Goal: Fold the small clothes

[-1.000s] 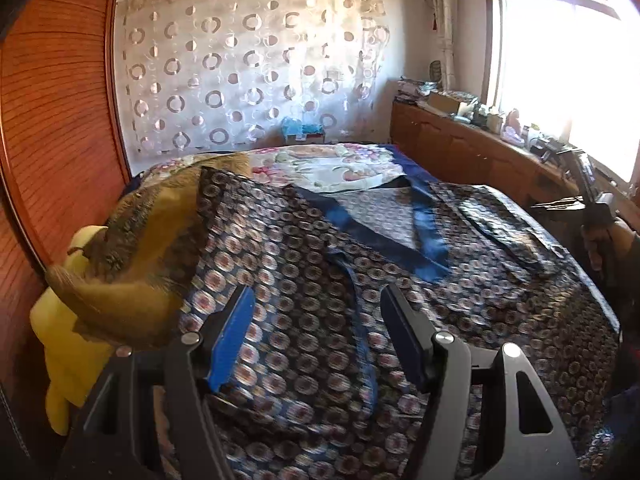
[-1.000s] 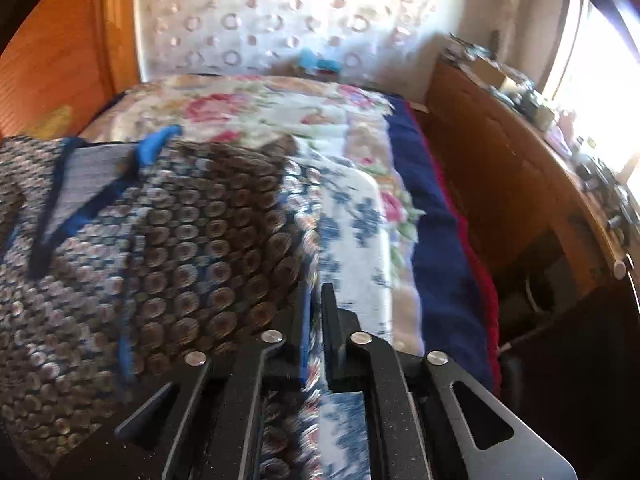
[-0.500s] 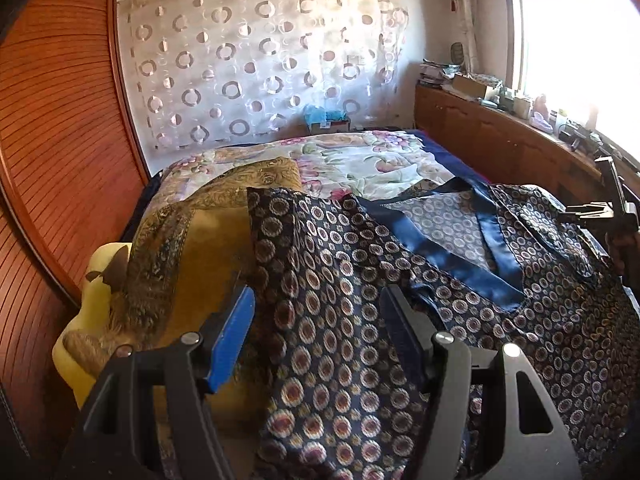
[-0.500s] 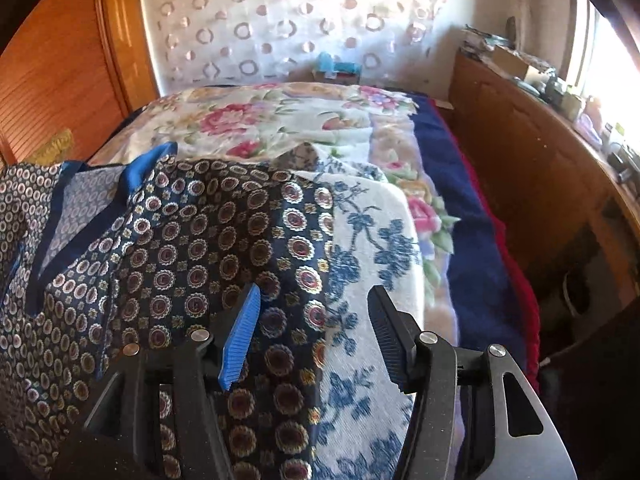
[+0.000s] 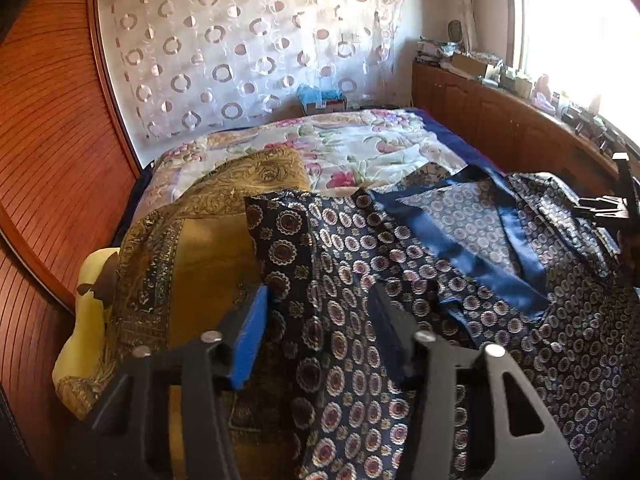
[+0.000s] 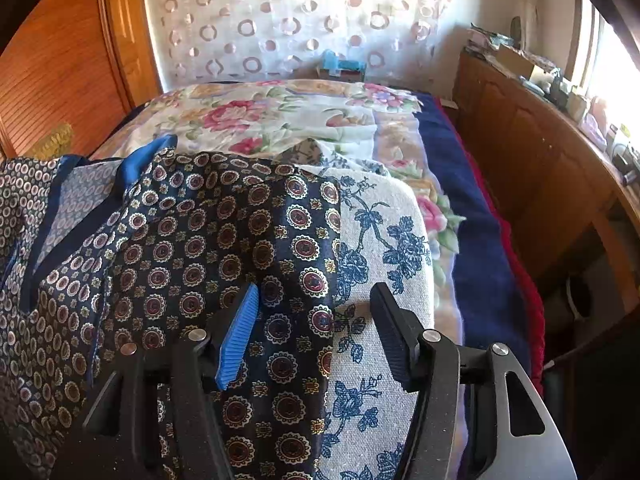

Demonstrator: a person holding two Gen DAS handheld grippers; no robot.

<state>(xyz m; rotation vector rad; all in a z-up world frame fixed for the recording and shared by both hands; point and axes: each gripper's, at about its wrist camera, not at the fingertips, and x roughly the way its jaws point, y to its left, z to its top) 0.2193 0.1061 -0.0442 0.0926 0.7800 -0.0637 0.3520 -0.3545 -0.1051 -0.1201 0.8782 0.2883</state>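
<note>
A navy garment with round medallion print and blue satin collar trim [image 5: 400, 264] lies spread on the bed. My left gripper [image 5: 320, 336] is open above the garment's left edge, its fingers straddling the cloth. In the right wrist view the same garment [image 6: 192, 248] fills the left half. My right gripper [image 6: 316, 332] is open over the garment's right edge, where it overlaps a white cloth with blue flowers [image 6: 384, 240]. Neither gripper holds anything. The right gripper's black frame [image 5: 616, 204] shows at the far right of the left wrist view.
A mustard-gold patterned cloth [image 5: 200, 248] and a yellow cushion [image 5: 84, 320] lie left of the garment. A floral bedspread [image 6: 280, 116] covers the far bed. A wooden headboard [image 5: 48, 120] stands left, a wooden cabinet [image 6: 540, 152] with clutter runs along the right under a window.
My right gripper was shut on the garment's edge a second ago; it opened and let go. Both grippers pulled back, and the left one shifted left toward the garment's left edge.
</note>
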